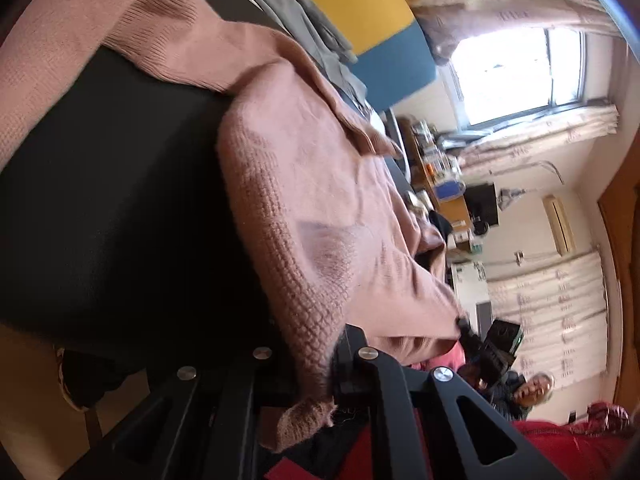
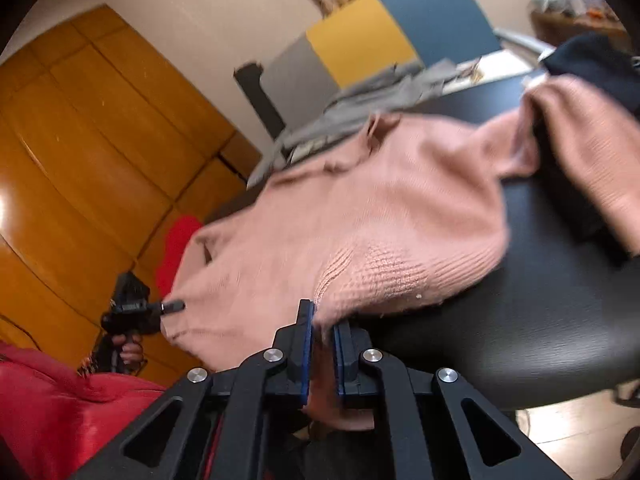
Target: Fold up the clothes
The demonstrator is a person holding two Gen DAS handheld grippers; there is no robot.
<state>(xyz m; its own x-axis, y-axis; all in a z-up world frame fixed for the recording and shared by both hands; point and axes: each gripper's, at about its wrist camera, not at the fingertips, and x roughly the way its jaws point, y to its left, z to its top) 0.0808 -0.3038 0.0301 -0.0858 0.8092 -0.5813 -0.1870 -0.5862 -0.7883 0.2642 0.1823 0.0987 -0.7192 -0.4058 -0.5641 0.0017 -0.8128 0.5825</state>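
A pink knitted sweater (image 1: 320,200) lies across a black table (image 1: 120,200), with its near hem lifted off the edge. My left gripper (image 1: 320,360) is shut on that hem, and the fabric drapes over its fingers. In the right wrist view the sweater (image 2: 380,208) spreads over the table (image 2: 520,320). My right gripper (image 2: 322,320) is shut on its ribbed edge, with pink cloth pinched between the blue pads (image 2: 306,332). The left gripper (image 2: 176,306) shows at the far left, holding another part of the same hem.
A grey garment (image 2: 360,108) lies at the table's far side and a black garment (image 2: 592,64) at the far right. Yellow and blue panels (image 2: 360,40) stand behind. A wooden wardrobe (image 2: 80,140) fills the left. A red sleeve (image 2: 48,400) is near.
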